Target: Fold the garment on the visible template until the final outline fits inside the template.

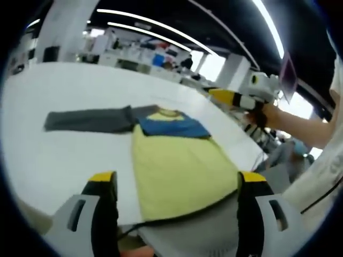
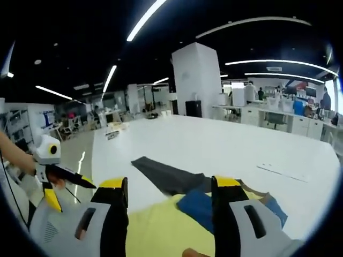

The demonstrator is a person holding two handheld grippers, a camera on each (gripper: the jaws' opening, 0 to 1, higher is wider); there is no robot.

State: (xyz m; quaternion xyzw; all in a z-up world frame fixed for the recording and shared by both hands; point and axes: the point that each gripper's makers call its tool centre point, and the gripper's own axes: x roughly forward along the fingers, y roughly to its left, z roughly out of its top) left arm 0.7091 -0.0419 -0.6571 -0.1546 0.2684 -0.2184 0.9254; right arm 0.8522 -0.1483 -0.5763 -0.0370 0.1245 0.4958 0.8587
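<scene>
The garment (image 1: 177, 160) lies flat on the white table (image 1: 80, 85). It has a yellow body, a blue band (image 1: 171, 127) below the collar and a dark grey sleeve (image 1: 88, 119) stretched out to the left. Its grey hem (image 1: 187, 227) lies closest to my left gripper (image 1: 177, 182), which is open, its jaws wide on either side of the yellow cloth and holding nothing. My right gripper (image 2: 170, 184) is open too and hovers over the yellow cloth (image 2: 161, 230), with the blue band (image 2: 195, 206) and grey sleeve (image 2: 166, 174) just beyond its tips. No template outline is clear to me.
A hand (image 1: 268, 115) holds my right gripper (image 1: 230, 97) over the table's right edge. My left gripper (image 2: 53, 174) appears at the left in the right gripper view. A faint line (image 2: 281, 171) marks the white table (image 2: 214, 144). Desks, shelves and a white pillar (image 2: 195, 80) stand beyond.
</scene>
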